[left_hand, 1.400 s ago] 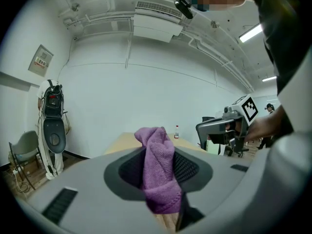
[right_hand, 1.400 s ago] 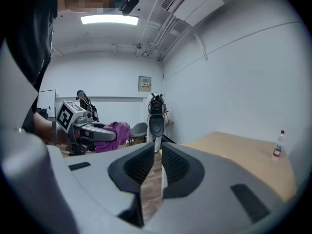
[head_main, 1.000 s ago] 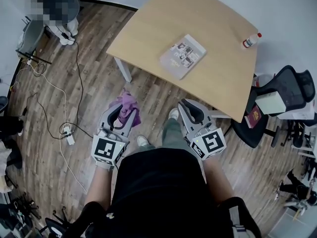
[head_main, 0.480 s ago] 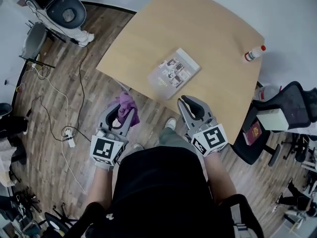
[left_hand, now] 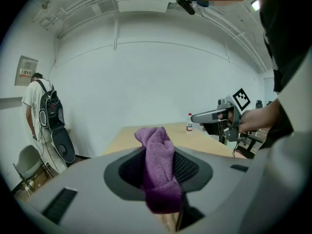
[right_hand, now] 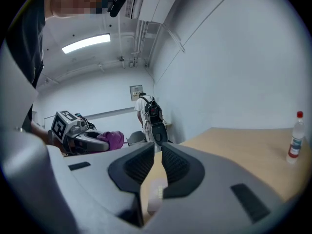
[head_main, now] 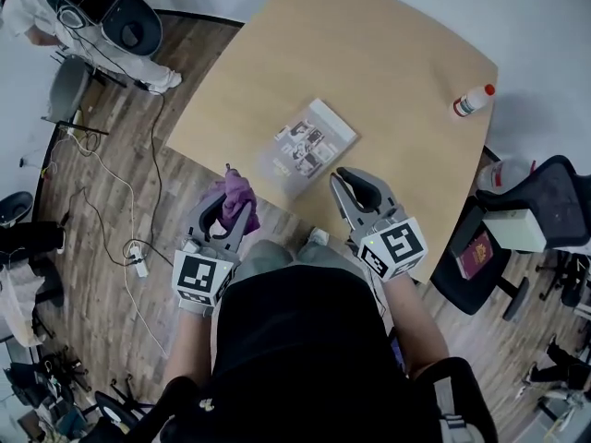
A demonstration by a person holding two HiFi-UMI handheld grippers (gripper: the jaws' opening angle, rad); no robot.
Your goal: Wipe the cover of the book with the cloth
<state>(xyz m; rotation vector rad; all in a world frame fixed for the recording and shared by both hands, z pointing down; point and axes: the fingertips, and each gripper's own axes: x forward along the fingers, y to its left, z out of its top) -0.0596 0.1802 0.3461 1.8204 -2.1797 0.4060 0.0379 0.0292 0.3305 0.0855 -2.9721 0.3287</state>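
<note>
The book [head_main: 309, 147] lies flat with its cover up near the front of the wooden table [head_main: 369, 53]. My left gripper [head_main: 233, 210] is shut on a purple cloth [head_main: 236, 195] and hovers just off the table's near edge, left of the book. In the left gripper view the cloth [left_hand: 158, 174] stands bunched between the pads of the left gripper [left_hand: 157, 167]. My right gripper [head_main: 357, 182] is shut with nothing in it, over the table's front edge just right of the book. In the right gripper view, a pale strip of the book [right_hand: 155, 196] shows through the slit between the jaws of the right gripper [right_hand: 157, 162].
A white bottle with a red cap [head_main: 469, 101] stands at the table's far right edge. Black office chairs [head_main: 545, 187] and a red booklet [head_main: 477, 253] are at the right. A person with a backpack [head_main: 37, 7] stands at the far left, with cables [head_main: 138, 247] on the wood floor.
Both grippers have come forward toward the table, so the book now lies just ahead of them. The cloth stays in the left gripper. The person at far left has shifted.
</note>
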